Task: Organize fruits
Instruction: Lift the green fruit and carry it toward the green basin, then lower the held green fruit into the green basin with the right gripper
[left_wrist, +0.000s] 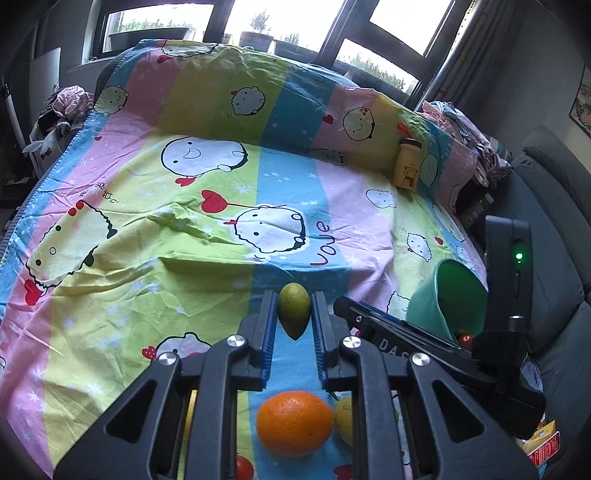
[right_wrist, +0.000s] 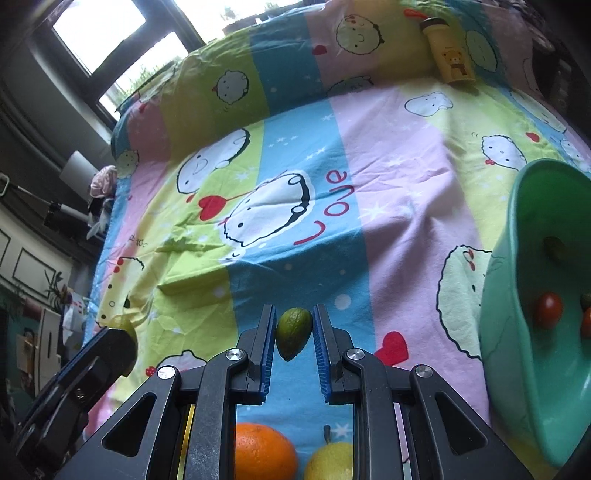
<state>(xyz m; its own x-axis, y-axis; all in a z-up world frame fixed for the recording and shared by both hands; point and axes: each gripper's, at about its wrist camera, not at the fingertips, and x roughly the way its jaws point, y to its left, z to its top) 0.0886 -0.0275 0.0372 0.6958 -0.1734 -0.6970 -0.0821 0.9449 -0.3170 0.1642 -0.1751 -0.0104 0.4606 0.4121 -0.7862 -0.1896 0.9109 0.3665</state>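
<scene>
– Fruit in the left gripper (left_wrist: 294, 314), what is it?
– A pointed green fruit (left_wrist: 293, 313), clamped between the blue pads, tip towards the camera. Both pads press on its sides.
– And below that gripper?
– An orange (left_wrist: 294, 422) lies on the cartoon sheet (left_wrist: 155, 280) under the fingers, close to the camera. A yellow fruit (left_wrist: 343, 419) touches the orange on its right. A small red tomato (left_wrist: 243, 467) sits lower left of the orange.
– The right gripper (right_wrist: 294, 334)?
– Closed on a darker green fruit (right_wrist: 294, 332), pinched near the fingertips.
– Where is the bowl?
– The green bowl (right_wrist: 498, 332) is tipped on its side just right of the right gripper, mouth facing the camera. A cherry tomato (right_wrist: 549, 309) rests inside it, and other small fruits are partly cut off.
– How do the grippers stand to each other?
– The right one is just beside the left, on its right, between it and the bowl. From the right wrist, the left gripper shows low on the left.
– Farther ahead?
– A yellow bear bottle (left_wrist: 406, 166) leans at the fold of the sheet, well ahead and right of both.
</scene>
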